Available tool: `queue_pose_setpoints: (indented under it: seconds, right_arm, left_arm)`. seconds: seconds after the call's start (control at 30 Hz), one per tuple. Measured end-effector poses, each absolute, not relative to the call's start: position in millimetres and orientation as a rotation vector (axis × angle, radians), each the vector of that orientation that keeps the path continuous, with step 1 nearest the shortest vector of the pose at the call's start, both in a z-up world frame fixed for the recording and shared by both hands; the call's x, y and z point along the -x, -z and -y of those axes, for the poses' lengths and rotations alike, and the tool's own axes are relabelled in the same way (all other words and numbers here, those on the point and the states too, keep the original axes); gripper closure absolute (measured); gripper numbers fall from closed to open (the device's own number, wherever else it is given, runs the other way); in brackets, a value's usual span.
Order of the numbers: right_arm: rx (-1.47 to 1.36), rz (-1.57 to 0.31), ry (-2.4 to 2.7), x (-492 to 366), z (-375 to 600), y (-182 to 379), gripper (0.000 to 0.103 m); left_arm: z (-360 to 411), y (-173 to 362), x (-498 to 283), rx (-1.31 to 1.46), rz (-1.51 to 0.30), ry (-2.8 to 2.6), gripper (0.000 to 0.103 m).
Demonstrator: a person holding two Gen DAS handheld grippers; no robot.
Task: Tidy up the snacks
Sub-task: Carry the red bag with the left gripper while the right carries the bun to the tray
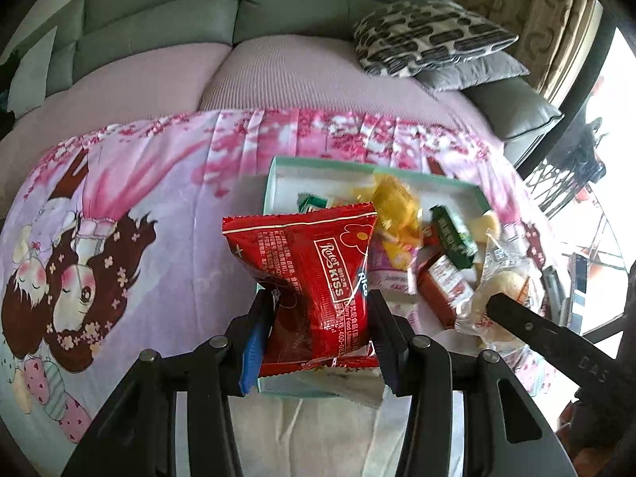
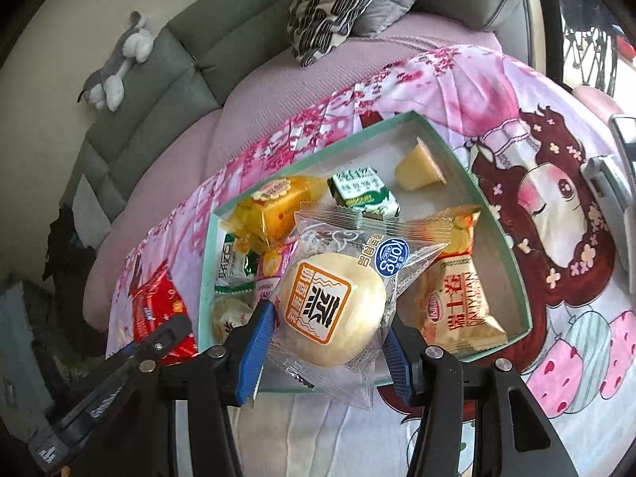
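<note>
My left gripper [image 1: 320, 302] is shut on a red Rice Kiss snack packet [image 1: 314, 262], held above the near left corner of a teal-rimmed box [image 1: 274, 183]. My right gripper [image 2: 329, 320] is shut on a clear-wrapped round bun packet [image 2: 334, 302] over the box's [image 2: 512, 262] near side. Inside the box lie a yellow packet [image 2: 278, 206], a green-and-white packet [image 2: 361, 190], a jelly cup [image 2: 417, 167] and a beige packet [image 2: 453, 282]. The red packet [image 2: 159, 310] also shows at lower left in the right wrist view, beside one of the left gripper's fingers [image 2: 169, 334].
The box rests on a pink cartoon-print cloth [image 1: 139, 206] spread over a grey sofa [image 1: 179, 4]. Patterned and grey pillows [image 1: 429, 35] lie at the back right. A plush toy [image 2: 119, 63] sits on the sofa back. A silver device [image 2: 612, 183] lies right of the box.
</note>
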State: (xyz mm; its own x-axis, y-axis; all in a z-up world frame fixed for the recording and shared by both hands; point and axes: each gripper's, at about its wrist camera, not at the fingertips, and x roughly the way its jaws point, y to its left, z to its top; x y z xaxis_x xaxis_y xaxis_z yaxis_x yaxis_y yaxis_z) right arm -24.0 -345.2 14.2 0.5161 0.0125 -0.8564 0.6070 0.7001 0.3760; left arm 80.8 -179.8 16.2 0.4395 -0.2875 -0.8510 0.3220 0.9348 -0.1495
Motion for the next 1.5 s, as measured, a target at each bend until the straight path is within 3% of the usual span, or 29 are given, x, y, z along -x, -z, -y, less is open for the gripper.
queue_pose_setpoints:
  seconds: [0.33,0.9,1.0,1.03,1.13,1.33,1.5]
  right_arm:
    - [-0.699,-1.031,0.385,15,337,6,0.047]
    - [-0.646,-1.046,0.406,8,334,7,0.045]
    - [-0.635,-1.053,0.408,7,333,7,0.045]
    - [-0.631,-1.055,0.410,7,333,7,0.045]
    - [-0.619,-1.062,0.416,6,332,7,0.045]
    - [-0.596,-1.080,0.434,6,330,5,0.044]
    - [-0.573,-1.095,0.436,5,324,5,0.030]
  left_arm:
    - [172,23,-87,-0.040,-1.128,0.349,0.053]
    - [185,33,-83,-0.056,-1.140,0.409,0.053]
    - [182,33,-85,-0.044,-1.149,0.401,0.046]
    - [181,32,-85,-0.045,-1.150,0.390,0.039]
    - [177,27,-84,-0.026,-1.144,0.397,0.035]
    - [170,15,-84,-0.013,-1.123,0.384,0.034]
    - [161,10,-82,0.000,-1.115,0.366,0.034]
